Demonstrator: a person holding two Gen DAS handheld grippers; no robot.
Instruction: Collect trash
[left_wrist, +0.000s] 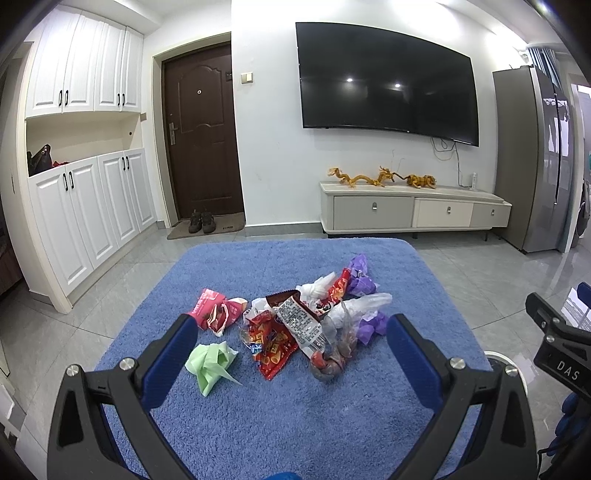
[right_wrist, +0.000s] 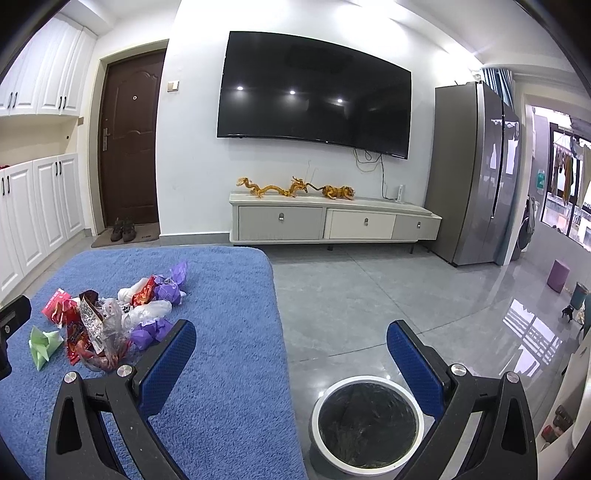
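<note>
The trash lay in a loose heap on the blue fleece cover, and everything else is placed from that heap. The left gripper hovered just short of it with its blue-padded jaws wide apart, holding nothing. Between the pads, the left wrist view showed a red patterned snack bag, a brown wrapper with a white printed label lying across it, and a crumpled clear plastic bag to the right. A light green wrapper sat apart at the near left of the heap, a red torn packet at its far left, and purple wrappers at its far right.

Only the right wrist view showed the waste bin, a white-rimmed round can with a dark liner, standing on the grey tiled floor well to the right of the heap, past the edge of the cover. The right gripper hung above that edge, jaws likewise spread wide and empty, with the heap to its left and the bin below its right pad. In the left wrist view only a sliver of white rim showed there.

Beyond the heap, both views showed the wall-mounted television and the low white cabinet.
</note>
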